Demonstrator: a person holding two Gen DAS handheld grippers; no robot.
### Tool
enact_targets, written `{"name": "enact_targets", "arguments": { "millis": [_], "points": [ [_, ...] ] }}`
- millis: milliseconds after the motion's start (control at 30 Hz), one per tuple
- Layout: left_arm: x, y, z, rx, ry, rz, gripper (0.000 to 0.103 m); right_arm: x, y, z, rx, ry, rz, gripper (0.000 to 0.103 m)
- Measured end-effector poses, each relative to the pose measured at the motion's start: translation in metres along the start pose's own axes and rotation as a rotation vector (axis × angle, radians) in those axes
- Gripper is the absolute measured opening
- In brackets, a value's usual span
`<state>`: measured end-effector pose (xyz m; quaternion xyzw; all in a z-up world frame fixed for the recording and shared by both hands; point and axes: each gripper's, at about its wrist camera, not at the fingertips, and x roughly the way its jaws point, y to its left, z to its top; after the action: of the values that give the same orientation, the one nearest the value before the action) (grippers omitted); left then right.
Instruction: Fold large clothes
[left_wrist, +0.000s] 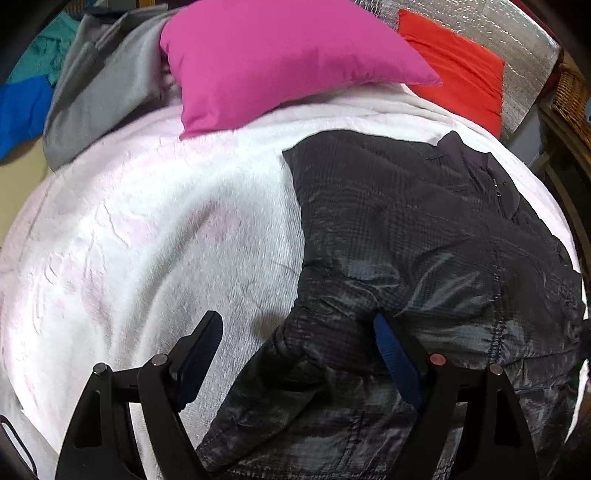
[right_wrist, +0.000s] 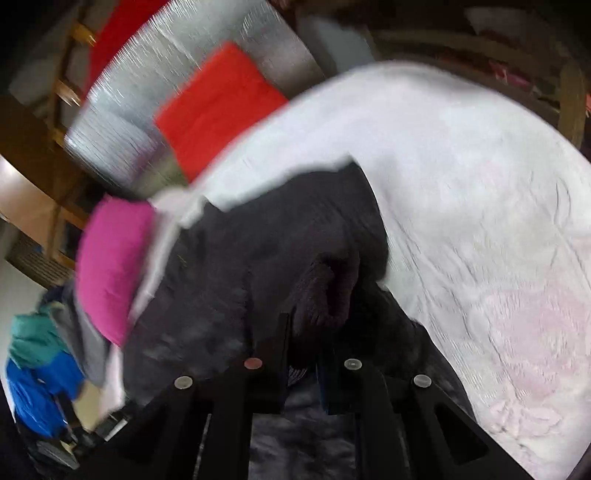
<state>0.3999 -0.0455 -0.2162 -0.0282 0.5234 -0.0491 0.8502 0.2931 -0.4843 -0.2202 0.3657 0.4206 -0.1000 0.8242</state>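
Left gripper (left_wrist: 299, 332): matte black plastic fingers with triangular cut-outs, dark blue ribbed pads (left_wrist: 397, 360) on the inner faces, round metal pivot pins, one pin reddish. Right gripper (right_wrist: 301, 343): same black frame, silver pins plus one red pin, blue pad edge visible, blurred.

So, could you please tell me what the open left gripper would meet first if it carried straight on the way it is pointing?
Most likely the dark quilted jacket spread on the white fleece blanket: the left gripper points down at its near sleeve, which already lies between the open jaws. Depth is hard to judge.
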Motion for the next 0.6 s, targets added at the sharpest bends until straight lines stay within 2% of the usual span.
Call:
{"name": "enact_targets", "arguments": {
  "millis": [67,133,233,300,367,467,533,600],
  "points": [
    [-0.002,0.003,0.000,-0.001,0.004,-0.011,0.085,-0.004,-0.001,0.003,-0.005,0.008,0.026,0.015],
    [-0.007,0.007,0.002,-0.005,-0.004,-0.024,0.085,-0.015,-0.003,0.006,-0.016,0.000,0.058,0.020],
    [-0.020,0.018,0.009,-0.033,-0.045,-0.054,0.084,-0.038,-0.014,0.010,-0.020,-0.084,0.026,0.040],
    [-0.028,0.030,0.014,-0.064,-0.076,-0.091,0.084,-0.045,-0.025,0.015,0.007,-0.140,0.018,0.082],
    [-0.032,0.045,0.018,-0.114,-0.096,-0.127,0.085,-0.045,-0.034,0.018,0.024,-0.168,0.010,0.083],
    [-0.018,0.063,0.023,-0.213,-0.061,-0.210,0.085,-0.035,-0.041,0.024,0.026,-0.131,0.014,0.083],
    [0.006,0.070,0.023,-0.284,0.030,-0.294,0.085,-0.018,-0.043,0.026,0.024,-0.079,0.023,0.083],
    [0.021,0.070,0.021,-0.323,0.080,-0.359,0.085,0.002,-0.043,0.028,0.020,-0.017,0.051,0.083]
  ]
}}
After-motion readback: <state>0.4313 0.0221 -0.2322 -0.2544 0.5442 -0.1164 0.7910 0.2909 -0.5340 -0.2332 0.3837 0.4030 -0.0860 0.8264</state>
